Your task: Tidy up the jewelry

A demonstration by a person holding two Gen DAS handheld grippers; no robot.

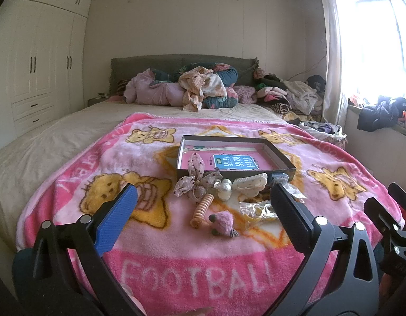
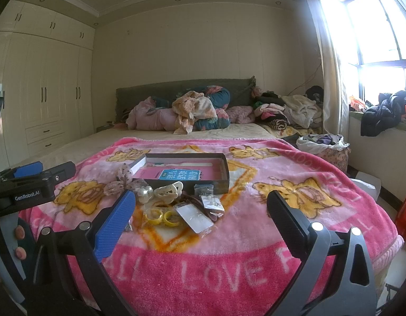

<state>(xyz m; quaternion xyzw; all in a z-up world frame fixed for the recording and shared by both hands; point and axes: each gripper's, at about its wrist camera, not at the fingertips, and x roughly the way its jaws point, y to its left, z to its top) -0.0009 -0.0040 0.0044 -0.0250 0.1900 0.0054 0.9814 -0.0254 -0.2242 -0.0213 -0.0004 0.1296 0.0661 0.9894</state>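
Blue pad, left gripper (image 1: 203,210): jaws spread wide, nothing btwn them, hovering over the pile
right gripper (image 2: 200,208): same deal, jaws apart & empty, over the right side of the pile
jewelry pile: on the blanket just in front of the box, between both grippers' fingers in view
coil hair tie (image 1: 201,210): long axis runs near-to-far, tilted a bit right
bow (image 1: 196,177): one loop leans up against the box's front wall
pearl clip (image 1: 224,188) & white claw clip (image 1: 251,183): beside the bow, touching-ish
yellow bangles (image 2: 163,217): in a clear bag, flat
box (image 1: 279,155): shallow, dark, open; long side across the bed
blanket (image 1: 176,263): pink fleece w/ bears, over a beige bed (image 1: 44,142)
room: white wardrobe (image 1: 39,79) left, window (image 2: 374,39) right, clothes heaped by the headboard
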